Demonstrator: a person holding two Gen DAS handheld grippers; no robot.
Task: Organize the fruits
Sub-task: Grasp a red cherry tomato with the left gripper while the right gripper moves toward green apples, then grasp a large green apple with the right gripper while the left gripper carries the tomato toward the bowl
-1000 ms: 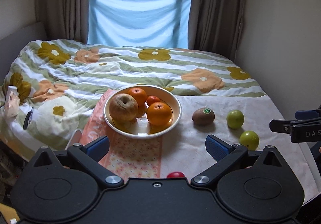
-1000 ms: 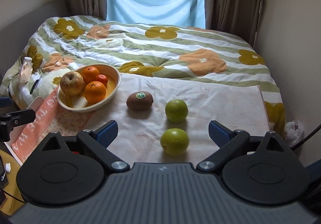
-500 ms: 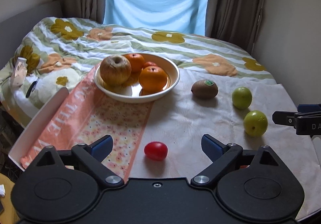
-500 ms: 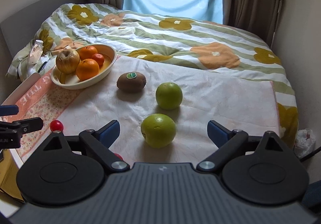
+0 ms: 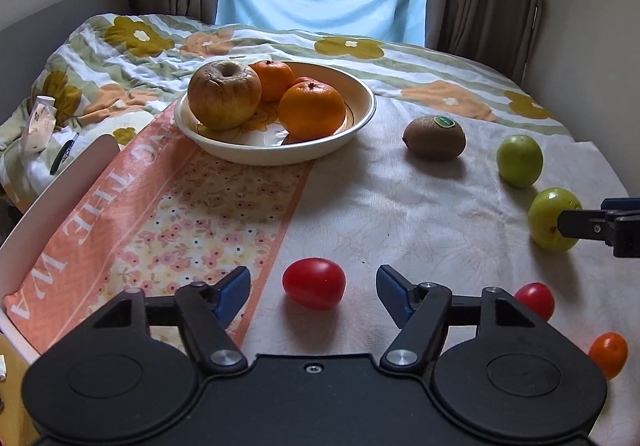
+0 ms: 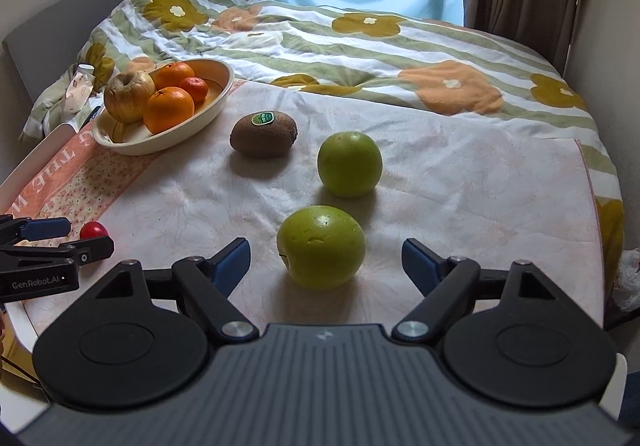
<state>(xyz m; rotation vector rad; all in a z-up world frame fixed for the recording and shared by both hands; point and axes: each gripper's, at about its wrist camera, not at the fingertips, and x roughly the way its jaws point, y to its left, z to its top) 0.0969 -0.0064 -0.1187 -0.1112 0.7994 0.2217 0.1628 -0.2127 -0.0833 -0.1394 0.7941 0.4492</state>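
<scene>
A cream bowl (image 5: pixel 362 114) holds a wrinkled apple (image 5: pixel 224 94) and oranges (image 5: pixel 312 110); it also shows in the right wrist view (image 6: pixel 216 102). A kiwi (image 5: pixel 434 137) (image 6: pixel 264 134) and two green apples (image 6: pixel 349 163) (image 6: pixel 321 256) lie on the white cloth. My left gripper (image 5: pixel 313 288) is open with a red tomato (image 5: pixel 314 288) between its fingertips, not clamped. My right gripper (image 6: pixel 326 260) is open around the near green apple (image 5: pixel 554 224), apart from it.
A second red tomato (image 5: pixel 535 300) and a small orange tomato (image 5: pixel 608 354) lie at the right near my left gripper. A white tray edge (image 5: pixel 60 190) borders the pink patterned cloth (image 5: pixel 160 214). The flowered bedspread (image 6: pixel 360 42) lies beyond.
Both grippers have moved forward and down. The red tomato now sits between the left fingertips, and the near green apple sits between the right fingertips. Both jaws stay open.
</scene>
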